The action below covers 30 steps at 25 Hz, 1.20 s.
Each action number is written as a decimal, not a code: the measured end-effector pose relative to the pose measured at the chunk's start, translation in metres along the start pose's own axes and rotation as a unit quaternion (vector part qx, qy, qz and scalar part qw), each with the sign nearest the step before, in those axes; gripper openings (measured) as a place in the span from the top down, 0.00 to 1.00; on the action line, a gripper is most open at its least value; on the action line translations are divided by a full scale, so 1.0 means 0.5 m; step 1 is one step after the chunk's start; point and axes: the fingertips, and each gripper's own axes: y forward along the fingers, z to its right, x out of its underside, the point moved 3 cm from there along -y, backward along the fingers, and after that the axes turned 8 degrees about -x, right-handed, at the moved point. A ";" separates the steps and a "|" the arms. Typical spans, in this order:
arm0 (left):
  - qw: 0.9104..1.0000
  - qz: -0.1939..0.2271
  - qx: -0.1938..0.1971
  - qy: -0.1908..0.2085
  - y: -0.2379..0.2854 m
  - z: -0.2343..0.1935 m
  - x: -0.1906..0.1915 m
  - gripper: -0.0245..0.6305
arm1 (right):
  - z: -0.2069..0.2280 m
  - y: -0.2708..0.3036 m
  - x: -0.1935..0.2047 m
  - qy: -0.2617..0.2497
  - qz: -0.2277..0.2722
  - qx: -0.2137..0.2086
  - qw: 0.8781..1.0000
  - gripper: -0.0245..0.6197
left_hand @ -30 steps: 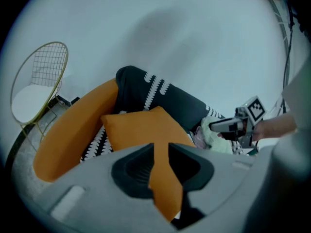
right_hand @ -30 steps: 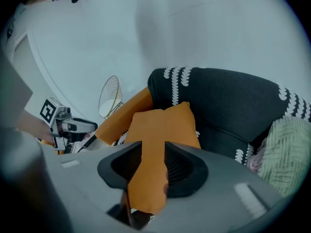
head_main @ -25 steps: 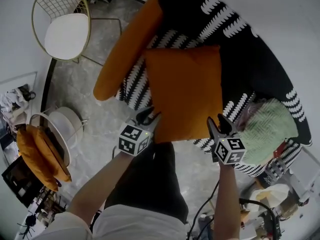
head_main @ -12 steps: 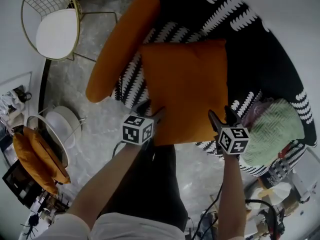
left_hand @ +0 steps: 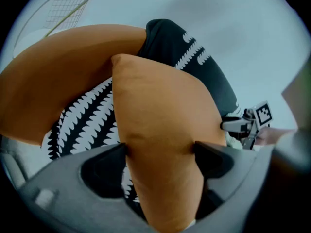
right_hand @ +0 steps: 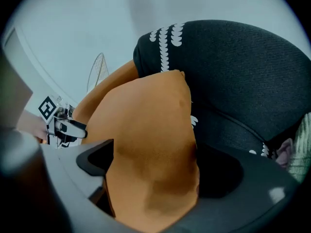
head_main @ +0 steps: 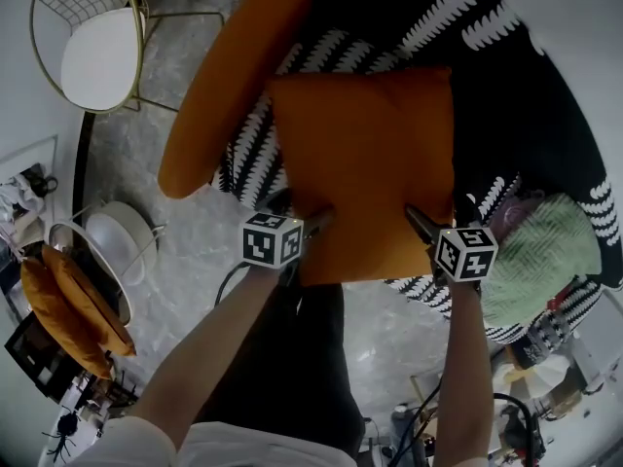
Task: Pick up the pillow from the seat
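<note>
**Q:** What has changed in the last second?

**A:** My two tools have come up from just short of the square orange fabric pillow [head_main: 365,163] to its near edge, and the jaws of both are opening. A second ago they were narrow and clear of it. Now the left tongs [head_main: 304,212] straddle the near left corner and the right tongs [head_main: 443,217] the near right corner.

**Q:** Are they grasping it?

**A:** Not yet. Both pairs are released and spread wide. The pillow's edge fills each gap and brushes the jaw tips in both gripper views, but nothing is clenched. I judge the squeeze comes next, then the lift.

**Q:** Where is the pillow?

**A:** On the black upholstered seat with white scalloped stripes [head_main: 506,95], near the rounded orange armrest [head_main: 229,76]. As far as I can tell, it is not lifted.

**Q:** Materials and shapes?

**A:** Pillow: matte woven cover, plump and soft, tapering to pointed corners, faintly creased where the jaws meet it. Seat: coarse dark cloth with a curved back. Armrest: smooth padded bolster. On the right, a pale green ribbed knit item [head_main: 540,261] lies on the seat. Jaws: hard grey plastic
</note>
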 end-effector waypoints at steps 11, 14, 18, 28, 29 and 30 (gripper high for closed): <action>0.999 -0.031 0.043 -0.007 0.078 -0.004 0.004 0.31 | 0.032 0.064 0.031 0.012 -0.039 -0.014 0.999 0.20; 0.999 -0.018 0.040 0.008 0.076 0.006 -0.001 0.43 | 0.017 0.068 0.029 -0.003 -0.038 -0.007 0.999 0.34; 0.999 -0.004 0.039 0.028 0.064 0.024 0.005 0.58 | -0.011 0.062 0.033 -0.032 -0.039 0.004 0.999 0.50; 0.996 0.020 0.039 0.073 -0.036 0.095 0.001 0.68 | -0.073 -0.042 0.039 -0.024 0.003 0.013 1.000 0.59; 0.996 0.025 0.037 0.078 -0.048 0.100 -0.001 0.68 | -0.079 -0.051 0.042 -0.018 0.006 0.005 1.000 0.60; 0.995 0.029 0.037 0.083 -0.060 0.106 -0.002 0.68 | -0.084 -0.062 0.044 -0.014 0.010 -0.001 1.000 0.60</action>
